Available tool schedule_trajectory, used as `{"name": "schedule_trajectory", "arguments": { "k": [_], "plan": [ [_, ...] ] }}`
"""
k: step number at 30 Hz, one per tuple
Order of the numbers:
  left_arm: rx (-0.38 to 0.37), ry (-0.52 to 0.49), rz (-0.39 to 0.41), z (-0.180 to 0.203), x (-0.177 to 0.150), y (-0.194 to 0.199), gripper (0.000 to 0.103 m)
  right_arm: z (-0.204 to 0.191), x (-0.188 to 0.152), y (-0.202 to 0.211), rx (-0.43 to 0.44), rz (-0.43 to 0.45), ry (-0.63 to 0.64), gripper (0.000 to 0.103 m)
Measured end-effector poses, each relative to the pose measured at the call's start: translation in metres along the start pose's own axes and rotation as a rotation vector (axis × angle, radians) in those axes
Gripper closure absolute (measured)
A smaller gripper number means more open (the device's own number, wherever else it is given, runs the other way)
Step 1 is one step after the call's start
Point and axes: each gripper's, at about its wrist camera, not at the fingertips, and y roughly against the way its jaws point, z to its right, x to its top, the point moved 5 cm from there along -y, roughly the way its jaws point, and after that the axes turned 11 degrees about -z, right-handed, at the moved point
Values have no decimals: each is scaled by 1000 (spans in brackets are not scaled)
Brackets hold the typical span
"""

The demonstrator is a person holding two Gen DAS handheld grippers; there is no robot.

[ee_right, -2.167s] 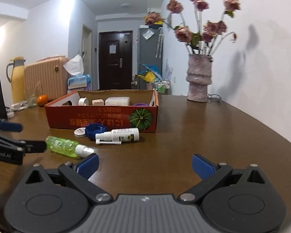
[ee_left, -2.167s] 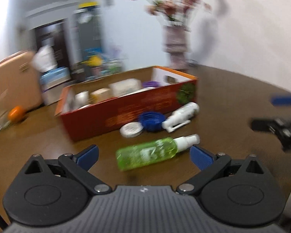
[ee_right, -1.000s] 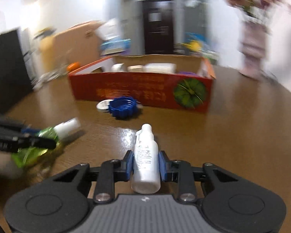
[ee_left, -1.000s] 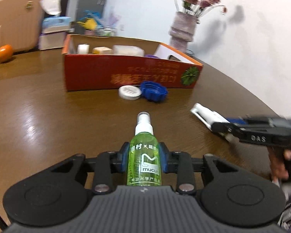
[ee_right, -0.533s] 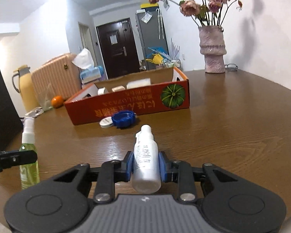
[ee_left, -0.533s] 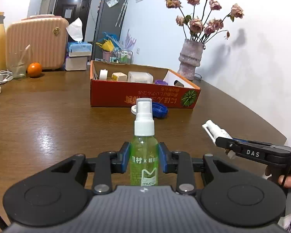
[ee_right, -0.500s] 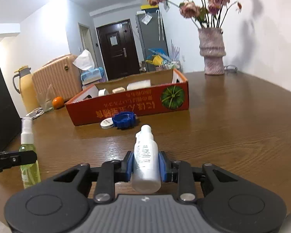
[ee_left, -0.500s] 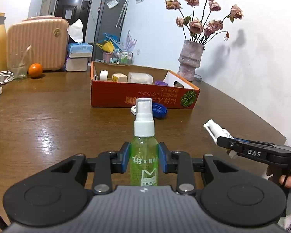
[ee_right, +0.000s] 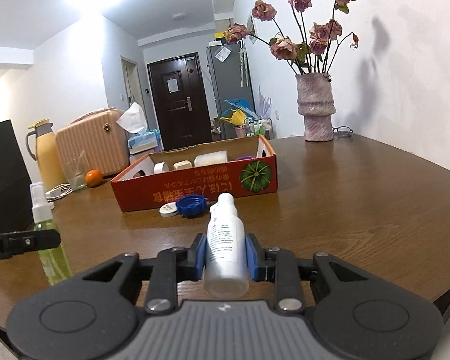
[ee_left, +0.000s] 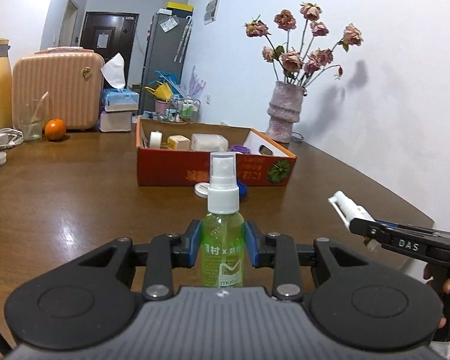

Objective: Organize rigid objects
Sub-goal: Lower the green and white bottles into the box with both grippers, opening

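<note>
My left gripper (ee_left: 222,247) is shut on a green spray bottle (ee_left: 223,234) with a white pump top, held upright above the brown table (ee_left: 75,204). My right gripper (ee_right: 225,255) is shut on a white spray bottle (ee_right: 225,246), nozzle pointing forward. Each view shows the other gripper at its edge: the white spray bottle (ee_left: 349,210) at right, the green spray bottle (ee_right: 46,234) at left. Ahead stands an open red cardboard box (ee_left: 171,166) holding a tape roll, small boxes and a purple lid. A white lid (ee_right: 168,209) and a blue cap (ee_right: 192,205) lie in front of it.
A pink vase of dried roses (ee_right: 316,111) stands at the back right by the wall. At the far left are a pink suitcase (ee_left: 55,88), an orange (ee_left: 55,130), a glass (ee_left: 30,120), a yellow jug (ee_right: 46,159) and a charger cable (ee_left: 3,140). The table's edge runs close on the right.
Both grippers closed on their bottles, lifted them off the table and tilted them up. Over the last half second the scene has barely shifted.
</note>
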Motion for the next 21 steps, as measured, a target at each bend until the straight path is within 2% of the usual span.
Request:
{"name": "schedule_trajectory", "arguments": {
  "k": [3, 6, 11, 16, 21],
  "plan": [
    [24, -31, 19, -5, 19, -7, 72, 4, 10, -7, 0, -1, 3, 76],
    [68, -60, 66, -15, 53, -18, 72, 8, 29, -18, 12, 4, 7, 76],
    [148, -159, 118, -30, 127, -53, 72, 8, 84, -38, 47, 37, 56, 76],
    [166, -225, 73, -40, 177, -112, 72, 9, 143, -81, 61, 44, 112, 76],
    [174, -277, 1, -53, 199, -176, 72, 17, 182, -146, 44, -39, 132, 76]
  ]
}}
